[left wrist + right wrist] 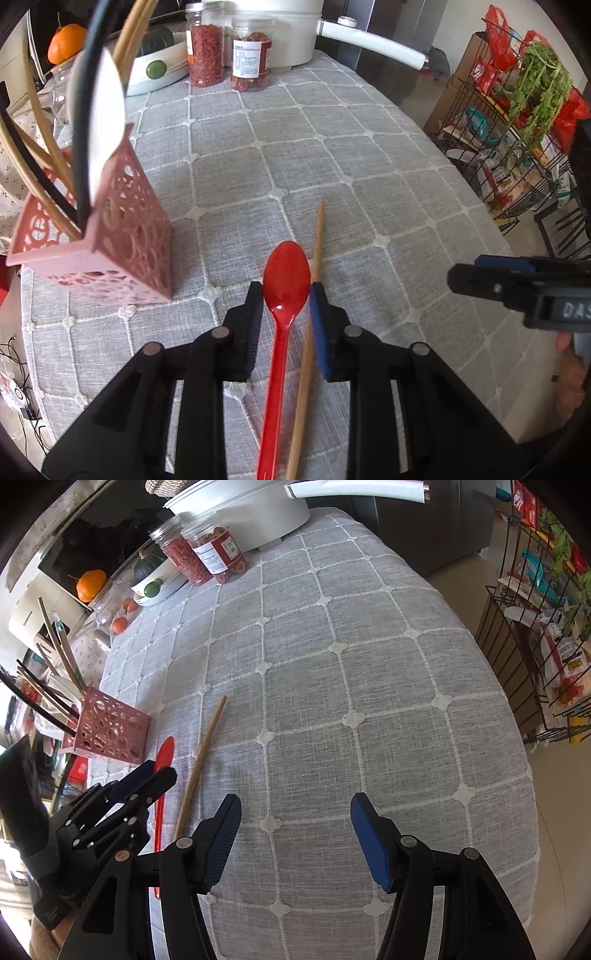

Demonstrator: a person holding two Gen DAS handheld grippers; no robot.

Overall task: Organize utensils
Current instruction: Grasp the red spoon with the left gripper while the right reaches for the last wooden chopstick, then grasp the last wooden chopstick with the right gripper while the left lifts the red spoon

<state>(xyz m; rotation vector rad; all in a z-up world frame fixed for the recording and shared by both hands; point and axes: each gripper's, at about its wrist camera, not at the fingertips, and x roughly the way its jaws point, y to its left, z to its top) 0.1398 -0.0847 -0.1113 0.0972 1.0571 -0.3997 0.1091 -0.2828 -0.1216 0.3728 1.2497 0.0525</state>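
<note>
A red plastic spoon (286, 273) lies bowl-forward between the fingers of my left gripper (284, 290). Both pads touch the sides of its bowl, so the gripper is shut on it. A single wooden chopstick (317, 240) lies on the grey checked tablecloth (332, 155) just right of the spoon and passes under the right finger. The pink perforated utensil holder (110, 240) stands to the left with chopsticks and a white spoon in it. My right gripper (295, 805) is open over bare cloth, right of the chopstick (207, 738) and the left gripper (159, 771).
Two clear jars of red dried food (229, 48), a white pot with a long handle (369, 40) and a fruit bowl (155, 70) stand along the table's far edge. A wire rack with greens and packets (517, 129) stands on the floor beyond the table's right edge.
</note>
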